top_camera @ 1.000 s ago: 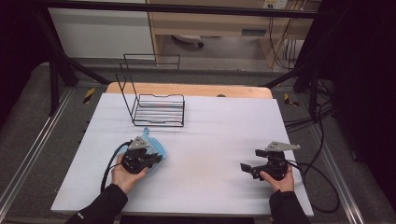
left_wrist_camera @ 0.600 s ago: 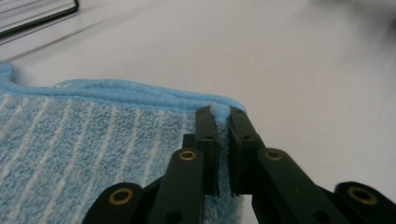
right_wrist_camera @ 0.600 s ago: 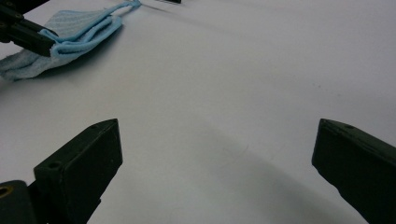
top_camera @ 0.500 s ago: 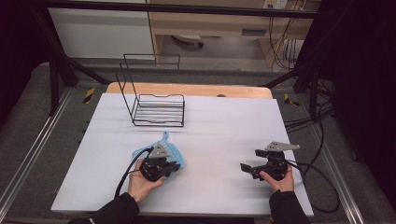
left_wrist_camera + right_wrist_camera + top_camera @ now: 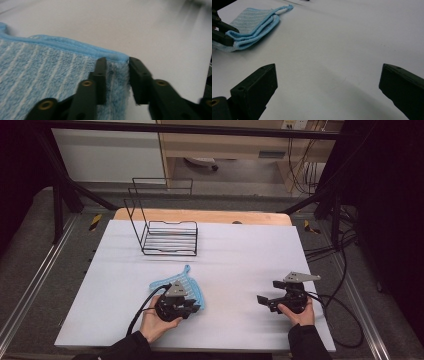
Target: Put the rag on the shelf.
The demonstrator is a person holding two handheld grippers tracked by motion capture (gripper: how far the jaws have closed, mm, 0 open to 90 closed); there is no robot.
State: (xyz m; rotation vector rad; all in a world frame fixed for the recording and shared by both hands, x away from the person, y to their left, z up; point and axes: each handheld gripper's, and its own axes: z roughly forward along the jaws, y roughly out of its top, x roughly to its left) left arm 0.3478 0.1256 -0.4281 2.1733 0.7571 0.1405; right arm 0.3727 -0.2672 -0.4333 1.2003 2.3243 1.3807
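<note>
A light-blue striped cloth [image 5: 181,282] lies folded on the white table [image 5: 240,250], left of centre near the front. My left gripper [image 5: 193,306] sits at the cloth's near right corner. In the left gripper view its jaws [image 5: 116,75] have just been opening; they stand apart astride the hemmed corner of the cloth [image 5: 50,67], with a gap at the pads. My right gripper [image 5: 263,300] rests on the table at the front right, pointing left. Its jaws [image 5: 327,82] are wide apart with only bare table between them. The cloth [image 5: 254,21] lies far ahead of them.
A black wire rack [image 5: 167,237] stands at the back left of the table. A wooden board [image 5: 200,215] runs along the far edge. Black cables [image 5: 340,305] trail off the right side. Metal frame rails flank the table.
My left hand has moved right along the front of the table, bringing the cloth with it. The cloth now lies flat and folded, and the left jaws have parted. The right hand has kept still.
</note>
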